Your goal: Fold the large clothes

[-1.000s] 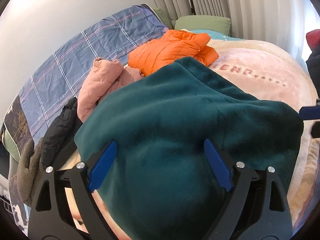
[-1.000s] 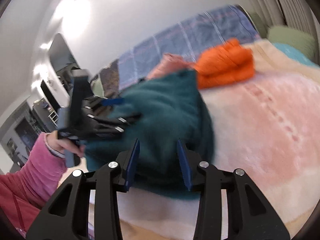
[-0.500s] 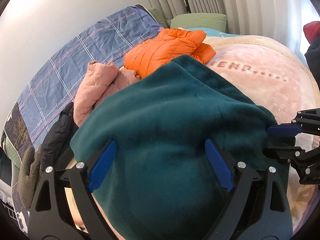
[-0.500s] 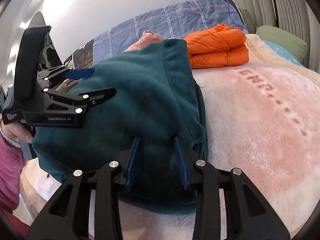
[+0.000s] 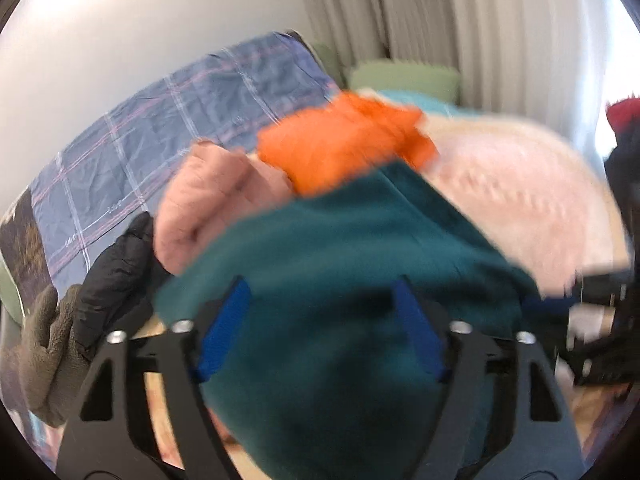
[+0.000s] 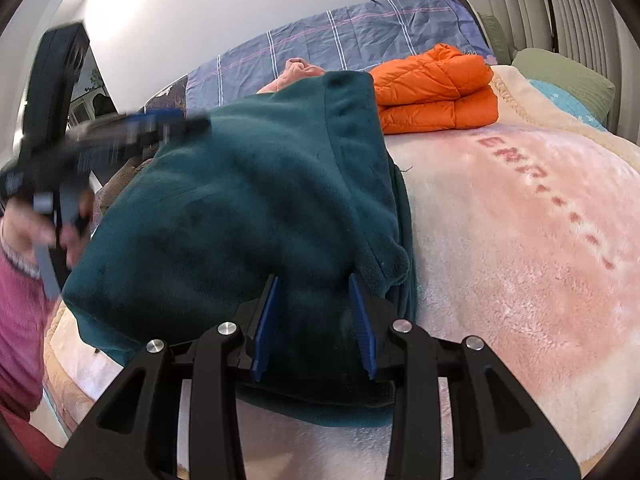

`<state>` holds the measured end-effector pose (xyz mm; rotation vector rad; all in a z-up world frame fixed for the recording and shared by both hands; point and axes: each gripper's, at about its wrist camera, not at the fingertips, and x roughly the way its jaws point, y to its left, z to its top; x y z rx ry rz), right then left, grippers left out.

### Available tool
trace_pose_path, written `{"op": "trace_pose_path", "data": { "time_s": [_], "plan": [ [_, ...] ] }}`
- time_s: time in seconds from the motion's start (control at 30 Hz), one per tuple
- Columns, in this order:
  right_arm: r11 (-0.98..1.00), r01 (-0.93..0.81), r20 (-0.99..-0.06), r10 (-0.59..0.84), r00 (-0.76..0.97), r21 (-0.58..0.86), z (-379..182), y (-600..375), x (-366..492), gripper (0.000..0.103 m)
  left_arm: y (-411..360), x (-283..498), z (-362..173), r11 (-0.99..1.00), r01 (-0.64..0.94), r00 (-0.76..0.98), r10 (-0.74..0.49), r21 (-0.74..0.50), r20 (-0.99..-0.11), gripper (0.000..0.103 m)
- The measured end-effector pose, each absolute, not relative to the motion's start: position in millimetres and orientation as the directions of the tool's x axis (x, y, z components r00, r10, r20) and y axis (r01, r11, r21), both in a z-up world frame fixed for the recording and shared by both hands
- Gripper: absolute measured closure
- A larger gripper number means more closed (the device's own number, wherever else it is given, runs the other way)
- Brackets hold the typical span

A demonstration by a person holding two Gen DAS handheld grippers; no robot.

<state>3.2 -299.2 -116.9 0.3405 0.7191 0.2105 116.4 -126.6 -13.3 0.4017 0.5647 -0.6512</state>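
On blanket [image 6: 520,280]: teal fleece [image 6: 248,208] (bunched)

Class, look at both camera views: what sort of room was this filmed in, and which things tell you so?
Most likely a bedroom. The clothes lie on a bed spread with a fluffy pink blanket, a green pillow sits at its head, and pleated curtains hang behind.

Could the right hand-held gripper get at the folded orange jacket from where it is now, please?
Probably not directly: the right hand-held gripper has the teal fleece between its pads, and the orange jacket lies well beyond that bundle. The pink blanket alongside looks open, so a path around exists.
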Motion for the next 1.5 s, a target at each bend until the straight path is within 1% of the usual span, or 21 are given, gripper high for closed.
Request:
{"op": "trace_pose_path", "data": {
  "time_s": [0.03, 0.07, 0.1, 0.13, 0.2, 0.27, 0.3, 0.4, 0.53, 0.57, 0.7, 0.73, 0.8, 0.9, 0.97, 1.0, 1.07, 1.23, 1.4, 1.43, 1.5],
  "plan": [
    [0.925, -0.07, -0.608, 0.301, 0.735, 0.373, -117.0, -298.8, 3.3, 0.067, -117.3, 130.9, -5.4, 0.763, 0.632, 0.669, -0.452, 0.133, -0.59, 0.049],
    [0.927, -0.067, -0.609, 0.297, 0.735, 0.37, -117.1, -298.2, 3.5, 0.067, -109.6, 143.7, -2.2, 0.789, 0.606, 0.674, -0.446, 0.096, -0.589, 0.063],
    [0.929, -0.065, -0.611, 0.292, 0.735, 0.365, -116.9, -297.6, 3.7, 0.067, -98.5, 163.5, -3.8, 0.823, 0.567, 0.672, -0.433, 0.041, -0.6, 0.071],
    [0.93, -0.063, -0.613, 0.288, 0.736, 0.361, -116.8, -297.0, 3.9, 0.067, -91.3, 178.8, -11.5, 0.846, 0.533, 0.671, -0.409, 0.018, -0.619, 0.072],
    [0.933, -0.067, -0.609, 0.285, 0.74, 0.354, -116.6, -294.7, 4.9, 0.067, -84.2, 207.0, -46.5, 0.851, 0.526, 0.621, -0.394, -0.013, -0.677, 0.062],
    [0.942, -0.065, -0.614, 0.266, 0.743, 0.329, -114.5, -287.7, 7.6, 0.066, -78.5, 222.8, -79.6, 0.856, 0.512, 0.57, -0.404, -0.076, -0.716, 0.061],
    [0.949, -0.056, -0.622, 0.247, 0.743, 0.31, -113.5, -284.9, 8.7, 0.066, -73.3, 225.6, -82.9, 0.859, 0.496, 0.56, -0.43, -0.129, -0.708, 0.061],
    [0.961, -0.045, -0.639, 0.217, 0.738, 0.274, -112.4, -279.8, 9.5, 0.065, -79.9, 219.2, -75.6, 0.853, 0.518, 0.588, -0.403, -0.056, -0.702, 0.062],
    [0.954, -0.035, -0.644, 0.227, 0.731, 0.297, -113.8, -285.6, 9.1, 0.065, -81.5, 216.3, -52.0, 0.835, 0.549, 0.574, -0.414, -0.042, -0.706, 0.062],
    [0.956, -0.032, -0.643, 0.221, 0.733, 0.293, -114.4, -285.5, 7.7, 0.065, -84.0, 214.4, -40.7, 0.83, 0.556, 0.577, -0.421, -0.04, -0.7, 0.067],
    [0.956, -0.024, -0.641, 0.215, 0.736, 0.293, -114.8, -284.5, 6.4, 0.065, -119.2, 197.8, 8.2, 0.727, 0.681, 0.518, -0.559, -0.083, -0.648, 0.067],
    [0.956, -0.023, -0.642, 0.214, 0.736, 0.293, -114.4, -284.3, 6.7, 0.065, -142.0, 189.5, 18.8, 0.678, 0.733, 0.491, -0.586, -0.058, -0.644, 0.065],
    [0.955, -0.022, -0.643, 0.216, 0.735, 0.295, -114.4, -285.3, 6.6, 0.065, -171.1, 180.5, 24.5, 0.625, 0.78, 0.473, -0.601, -0.011, -0.644, 0.053],
    [0.952, -0.021, -0.639, 0.222, 0.736, 0.306, -115.0, -285.6, 3.9, 0.064, -219.7, 182.2, 5.0, 0.566, 0.824, 0.413, -0.579, 0.018, -0.703, 0.05],
    [0.953, -0.015, -0.644, 0.215, 0.734, 0.301, -117.4, -285.7, 3.5, 0.064, -254.9, 198.2, -56.1, 0.558, 0.829, 0.32, -0.414, 0.041, -0.852, 0.049],
    [0.955, -0.012, -0.645, 0.209, 0.735, 0.296, -118.7, -286.0, 4.5, 0.064, -262.3, 205.5, -78.5, 0.569, 0.82, 0.309, -0.352, 0.06, -0.884, 0.045],
    [0.951, -0.012, -0.638, 0.217, 0.739, 0.309, -118.8, -288.0, 5.6, 0.064, -261.8, 223.3, -79.5, 0.597, 0.802, 0.247, -0.364, -0.021, -0.898, 0.043],
    [0.928, -0.039, -0.606, 0.273, 0.747, 0.37, -116.9, -296.6, -0.3, 0.063, -259.0, 219.1, -77.6, 0.598, 0.802, 0.278, -0.361, 0.008, -0.89, 0.041],
    [0.833, -0.051, -0.498, 0.377, 0.781, 0.55, -100.6, -321.3, -32.8, 0.022, -260.4, 194.1, -72.2, 0.587, 0.798, 0.388, -0.324, 0.138, -0.863, 0.04],
    [0.827, -0.015, -0.494, 0.35, 0.796, 0.562, -97.4, -328.5, -41.0, 0.018, -263.0, 193.4, -69.9, 0.582, 0.797, 0.404, -0.316, 0.16, -0.858, 0.04],
    [0.811, 0.017, -0.49, 0.337, 0.804, 0.585, -97.6, -338.8, -47.5, 0.017, -264.2, 188.7, -69.5, 0.57, 0.794, 0.438, -0.299, 0.209, -0.848, 0.04]
  ]
}}
